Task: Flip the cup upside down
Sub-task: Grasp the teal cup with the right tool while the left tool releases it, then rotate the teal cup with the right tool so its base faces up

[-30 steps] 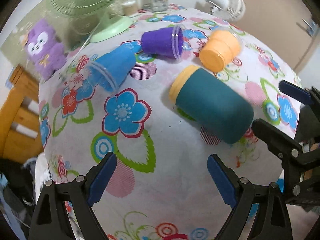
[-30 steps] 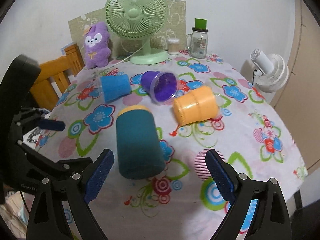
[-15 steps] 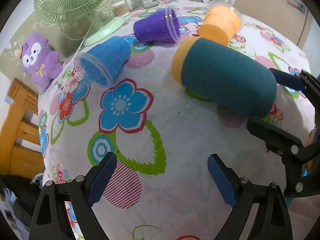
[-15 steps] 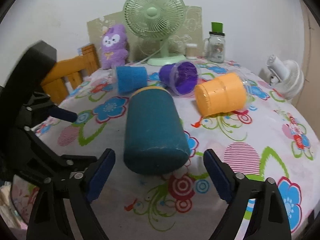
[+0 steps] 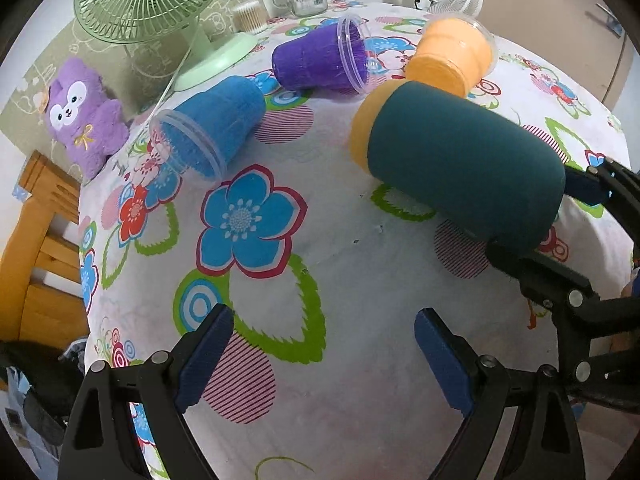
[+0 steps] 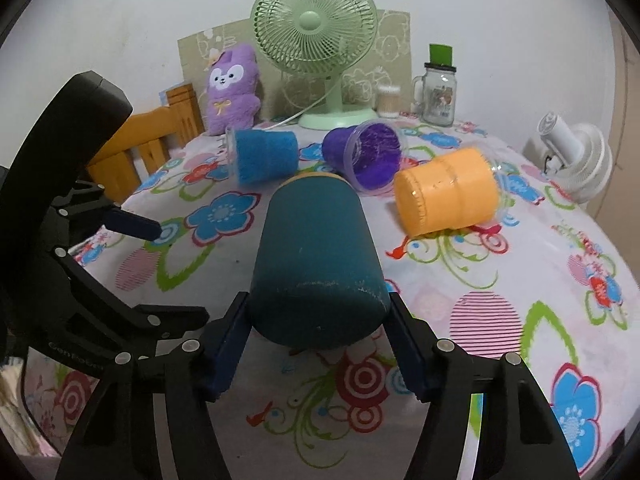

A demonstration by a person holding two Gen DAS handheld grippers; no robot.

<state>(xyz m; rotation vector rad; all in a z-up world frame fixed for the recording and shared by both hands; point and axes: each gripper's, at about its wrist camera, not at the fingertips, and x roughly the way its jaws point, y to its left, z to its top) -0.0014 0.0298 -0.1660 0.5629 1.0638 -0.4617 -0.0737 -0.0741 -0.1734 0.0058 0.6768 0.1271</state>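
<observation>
A dark teal cup with a yellow rim [image 6: 316, 256] lies on its side on the flowered tablecloth, its base toward me. My right gripper [image 6: 316, 340] is shut on the cup's base end, one blue pad on each side. In the left wrist view the same cup [image 5: 460, 160] lies at the right with the right gripper's fingers [image 5: 532, 264] around its base. My left gripper [image 5: 320, 356] is open and empty, low over the cloth left of the cup. It shows at the left of the right wrist view [image 6: 132, 226].
A blue cup [image 6: 264, 156], a purple cup [image 6: 368, 156] and an orange cup [image 6: 448, 196] lie on their sides behind the teal one. A green fan [image 6: 316, 40], a purple plush [image 6: 232, 88] and a glass jar [image 6: 438, 94] stand at the back. A wooden chair [image 6: 140, 148] is at left.
My right gripper has moved forward onto the teal cup's base and closed its fingers on it. My left gripper stayed open, its view shifting slightly over the cloth.
</observation>
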